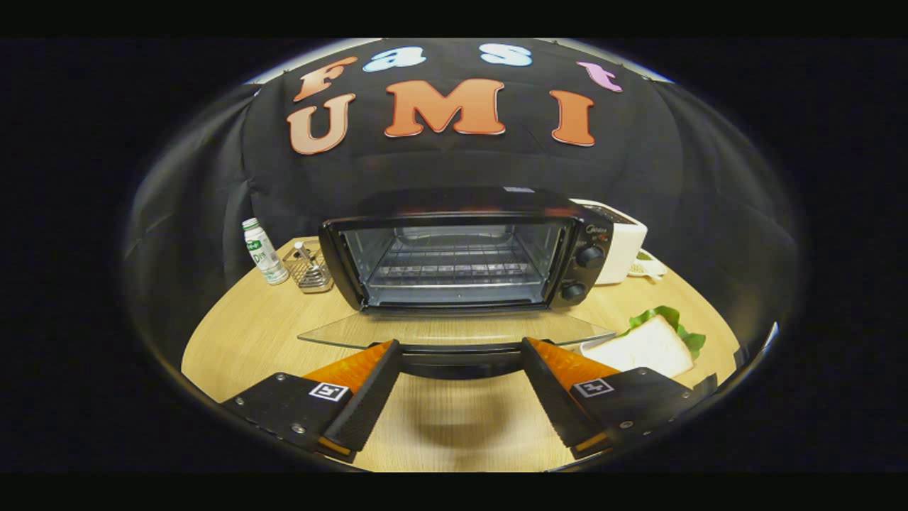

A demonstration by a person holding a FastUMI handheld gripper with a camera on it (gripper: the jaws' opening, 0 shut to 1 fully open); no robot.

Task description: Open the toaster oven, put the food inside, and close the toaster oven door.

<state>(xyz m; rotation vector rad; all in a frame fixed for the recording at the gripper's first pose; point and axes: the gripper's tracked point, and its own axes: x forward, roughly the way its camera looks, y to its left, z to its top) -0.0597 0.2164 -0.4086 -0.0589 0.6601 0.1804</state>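
The gripper (pixel 461 355) is spread wide and grasps nothing, its fingertips at the handle of the lowered glass door (pixel 454 331). The toaster oven (pixel 461 248) stands open just beyond; the sandwich (pixel 649 345) lies on the bench (pixel 241 333), right of the fingers.

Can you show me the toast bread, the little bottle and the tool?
White sandwich bread slice (pixel 649 346), gripper view: its top face.
Small white plastic bottle (pixel 264 253), gripper view: its label.
Tool (pixel 461 345), gripper view: open, midway between fingertips.

Blk toaster oven (pixel 454 248), white bread (pixel 642 348), green lettuce (pixel 667 317), tan table (pixel 248 333).
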